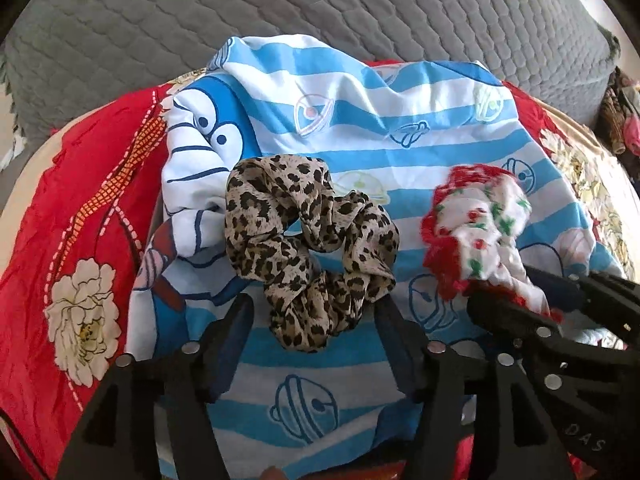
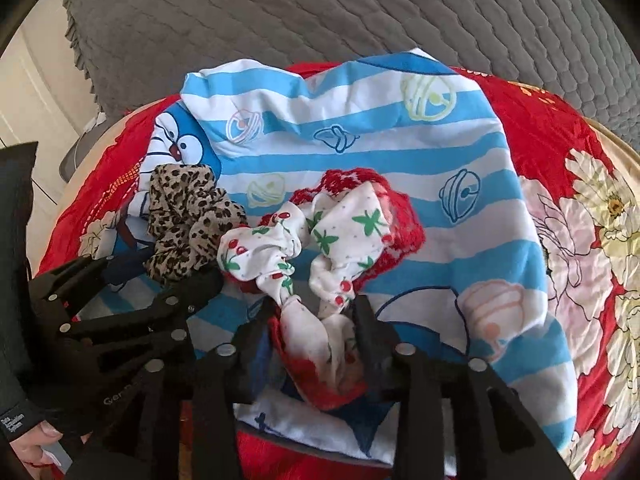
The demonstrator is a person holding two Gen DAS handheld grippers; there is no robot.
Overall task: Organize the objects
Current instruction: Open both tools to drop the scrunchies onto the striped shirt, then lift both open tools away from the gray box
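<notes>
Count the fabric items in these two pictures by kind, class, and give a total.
Scrunchies: 2, the leopard-print scrunchie and the cherry-print scrunchie
Blue-and-white striped cartoon cloths: 1
Red flowered cloths: 1
Grey quilted covers: 1
Total: 5

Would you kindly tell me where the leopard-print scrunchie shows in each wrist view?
Left wrist: leopard-print scrunchie sits centre, between the left gripper's spread fingers.
Right wrist: it lies left of centre, beside the cherry-print scrunchie.
Shared landmark: the blue-striped cloth under both.
</notes>
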